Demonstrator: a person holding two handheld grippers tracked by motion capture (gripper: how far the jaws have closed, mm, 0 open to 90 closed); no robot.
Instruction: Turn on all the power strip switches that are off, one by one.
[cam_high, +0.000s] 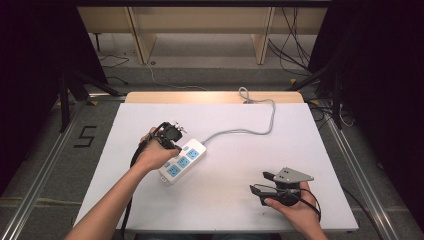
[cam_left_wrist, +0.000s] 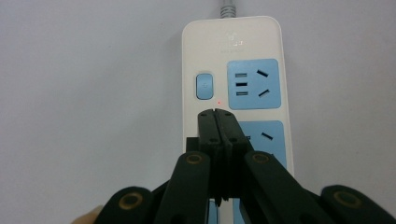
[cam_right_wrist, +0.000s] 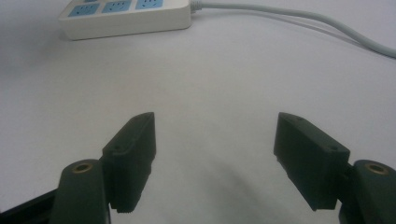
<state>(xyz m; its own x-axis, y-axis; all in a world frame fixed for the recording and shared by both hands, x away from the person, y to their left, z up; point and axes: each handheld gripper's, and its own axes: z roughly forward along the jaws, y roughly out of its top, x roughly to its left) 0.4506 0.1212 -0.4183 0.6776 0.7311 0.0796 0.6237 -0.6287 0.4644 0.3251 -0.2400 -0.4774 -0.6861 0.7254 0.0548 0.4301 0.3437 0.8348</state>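
A white power strip (cam_high: 182, 160) with blue sockets lies left of the table's centre, and its grey cable (cam_high: 250, 131) runs off toward the far edge. My left gripper (cam_high: 175, 145) hangs over the strip, shut with nothing between its jaws. In the left gripper view its tips (cam_left_wrist: 215, 112) sit over the power strip (cam_left_wrist: 233, 56), just short of the blue switch (cam_left_wrist: 204, 86) and a small red light (cam_left_wrist: 218, 102). Contact cannot be judged. My right gripper (cam_high: 262, 182) rests open at the near right. The right gripper (cam_right_wrist: 215, 135) faces the power strip (cam_right_wrist: 126, 18) across bare table.
The white table top (cam_high: 310, 150) has a wooden strip along its far edge. A "5" mark (cam_high: 86, 136) is on the floor to the left, beside metal rails. Loose cables lie on the floor beyond the table.
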